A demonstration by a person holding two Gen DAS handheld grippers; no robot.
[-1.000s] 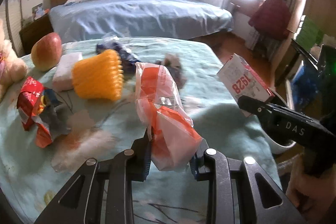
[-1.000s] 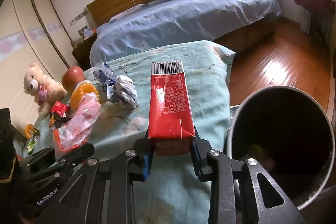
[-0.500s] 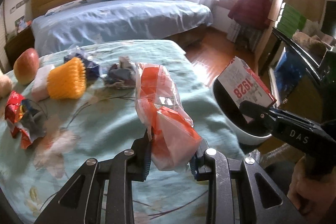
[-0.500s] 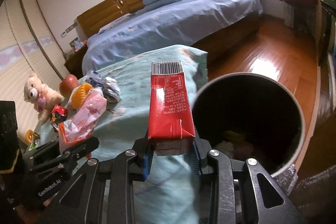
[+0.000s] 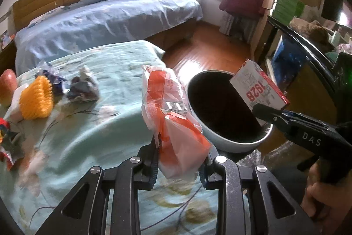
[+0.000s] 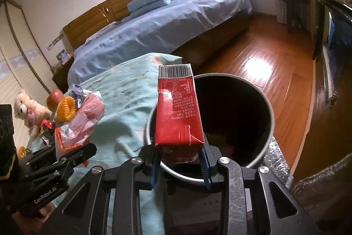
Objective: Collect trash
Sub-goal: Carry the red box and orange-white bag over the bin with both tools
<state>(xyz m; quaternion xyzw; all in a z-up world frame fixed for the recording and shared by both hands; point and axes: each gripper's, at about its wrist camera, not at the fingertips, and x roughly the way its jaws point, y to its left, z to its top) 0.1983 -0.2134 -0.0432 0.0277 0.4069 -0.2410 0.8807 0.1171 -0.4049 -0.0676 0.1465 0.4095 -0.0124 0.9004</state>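
My left gripper (image 5: 179, 165) is shut on a crumpled orange-and-white plastic bag (image 5: 169, 116), held above the edge of the teal-covered table (image 5: 114, 85) beside the bin. My right gripper (image 6: 179, 160) is shut on a red drink carton (image 6: 178, 109), upright with its barcode end on top. The carton hangs over the near rim of the round bin (image 6: 267, 102), whose inside is dark with a few scraps at the bottom. In the left wrist view the carton (image 5: 259, 85) and the bin (image 5: 228, 142) show to the right of the bag. The bag (image 6: 84, 118) shows at left in the right wrist view.
On the table lie a yellow ribbed holder (image 5: 36, 100), crumpled wrappers (image 5: 82, 87), an apple (image 5: 7, 87) and a red wrapper (image 5: 5, 138). A teddy bear (image 6: 27, 111) sits at the far left. Behind are a blue bed (image 5: 105, 21) and wooden floor (image 6: 272, 63). A hand (image 5: 323, 202) holds the right gripper.
Both grippers have swung to the right, away from the table's clutter. The bin now sits under the carton and close beside the bag. Both grips are unchanged.
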